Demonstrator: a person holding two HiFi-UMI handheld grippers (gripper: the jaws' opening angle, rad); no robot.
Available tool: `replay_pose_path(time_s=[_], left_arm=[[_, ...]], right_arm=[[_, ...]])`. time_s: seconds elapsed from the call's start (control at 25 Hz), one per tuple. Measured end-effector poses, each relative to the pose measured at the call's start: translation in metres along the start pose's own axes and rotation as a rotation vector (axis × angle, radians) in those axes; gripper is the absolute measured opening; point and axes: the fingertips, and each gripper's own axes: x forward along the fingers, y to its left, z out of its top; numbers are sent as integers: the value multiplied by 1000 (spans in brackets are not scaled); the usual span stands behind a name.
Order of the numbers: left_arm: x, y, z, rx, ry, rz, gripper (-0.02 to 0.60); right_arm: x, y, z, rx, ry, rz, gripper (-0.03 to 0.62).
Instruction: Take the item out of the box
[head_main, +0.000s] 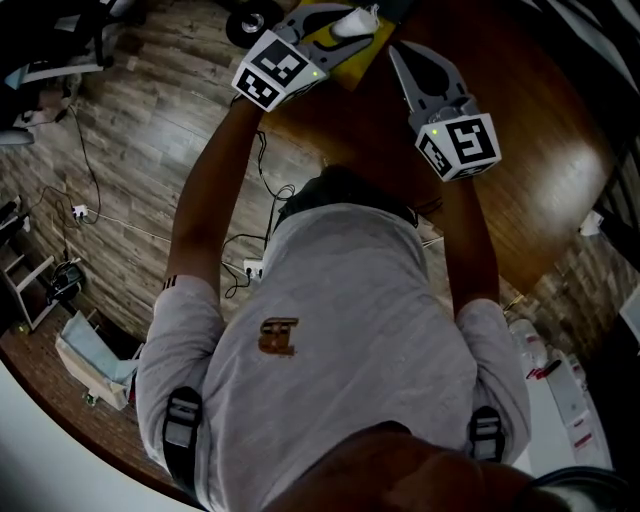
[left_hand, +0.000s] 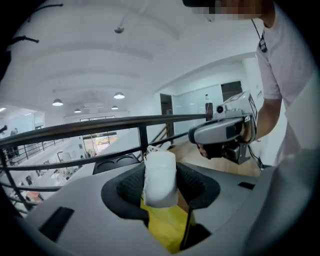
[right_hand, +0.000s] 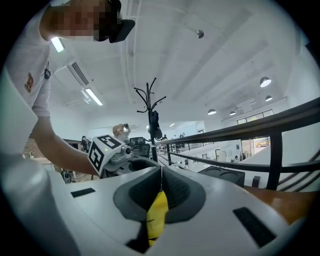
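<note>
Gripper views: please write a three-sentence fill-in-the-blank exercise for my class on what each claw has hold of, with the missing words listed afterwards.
1. The left claw grips an item whose colour is ___.
2. The box just below that item is coloured ___.
3. The right claw is shut on a thin edge of the ___.
Missing words: white; yellow; box.

Grey-brown wood-plank floor fills the head view's left, with a white power strip on it; a glossy brown wooden tabletop lies at right. In the gripper views, a dark metal railing crosses mid-frame under a white ceiling with round lamps.
</note>
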Motion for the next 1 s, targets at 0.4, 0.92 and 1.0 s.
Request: replay_pose_path(time_s=[0.4, 0.92, 1.0], left_arm=[[-42, -17, 30, -117, -207, 91, 207], [-94, -33, 76, -148, -408, 198, 207], [-101, -36, 79, -160, -428, 216, 207]], right_arm=[[0, 20, 13, -21, -27, 20, 31], [-16, 49, 40, -46, -85, 43, 31], [-19, 52, 42, -47, -92, 44, 31]])
